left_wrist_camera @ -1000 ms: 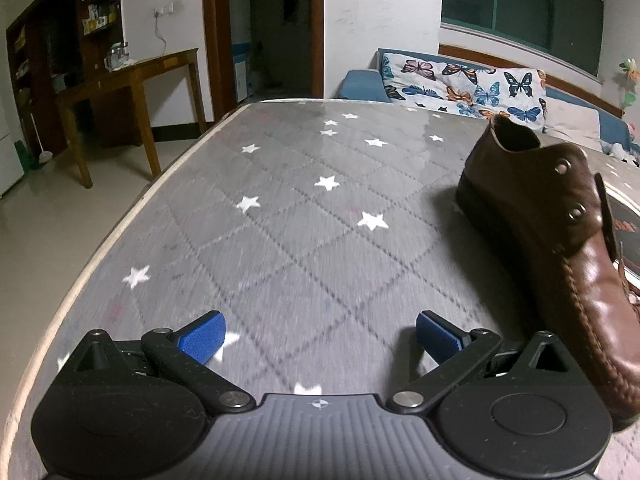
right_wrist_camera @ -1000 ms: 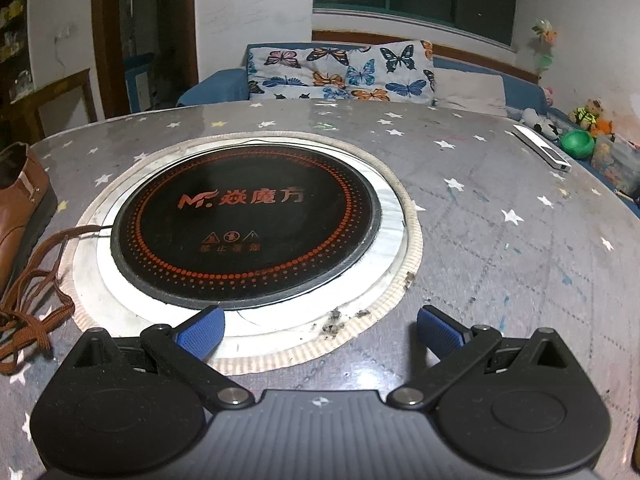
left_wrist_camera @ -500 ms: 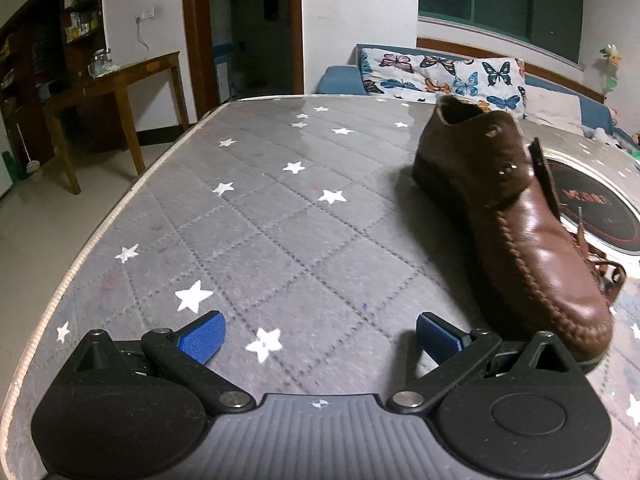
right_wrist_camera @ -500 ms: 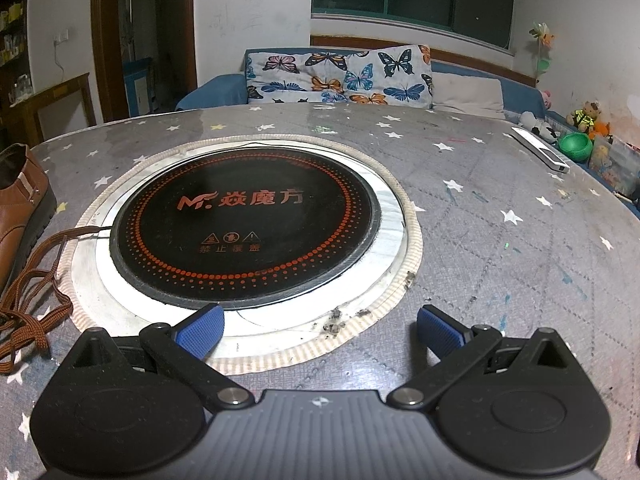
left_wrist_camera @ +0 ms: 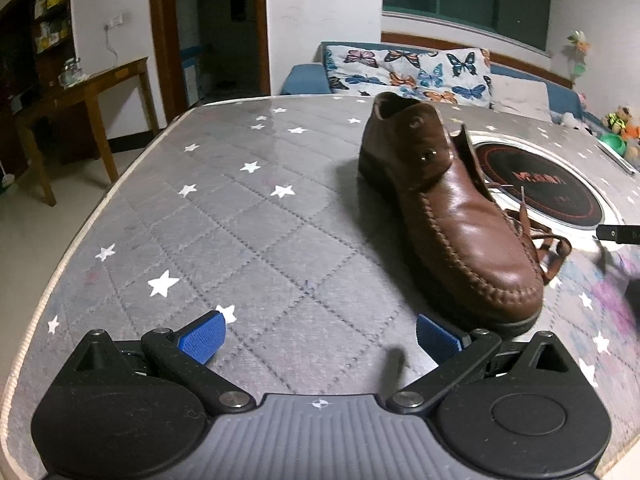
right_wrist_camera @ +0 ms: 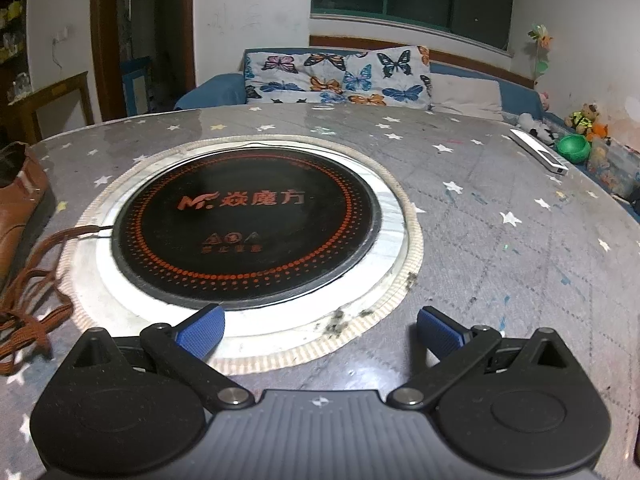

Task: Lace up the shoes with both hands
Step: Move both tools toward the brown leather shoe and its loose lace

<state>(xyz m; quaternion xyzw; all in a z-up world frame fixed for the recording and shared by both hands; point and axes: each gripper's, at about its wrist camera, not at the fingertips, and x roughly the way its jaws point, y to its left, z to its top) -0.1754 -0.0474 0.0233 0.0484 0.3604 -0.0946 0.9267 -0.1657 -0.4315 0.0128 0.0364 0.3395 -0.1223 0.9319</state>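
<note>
A brown leather shoe [left_wrist_camera: 460, 216] sits on the star-patterned table [left_wrist_camera: 224, 224], toe toward the left gripper [left_wrist_camera: 320, 336], its lace [right_wrist_camera: 36, 300] lying loose in a tangle beside the round cooktop [right_wrist_camera: 248, 224] set into the table's middle. Both grippers, the right gripper [right_wrist_camera: 320, 330] included, hover low with jaws spread wide and empty, apparently poised to pick up the lace ends; no threading has begun.

Setting: home living/dining room. Ahead of claws, round table [right_wrist_camera: 500, 264] under grey star-print cover, induction hob [right_wrist_camera: 244, 228] set in centre. Beyond table: blue sofa [right_wrist_camera: 208, 90], butterfly-print cushion [right_wrist_camera: 336, 76]. Far right: plush toys [right_wrist_camera: 586, 120]. Far left: wooden side table [left_wrist_camera: 80, 92], doorway [left_wrist_camera: 208, 32].
</note>
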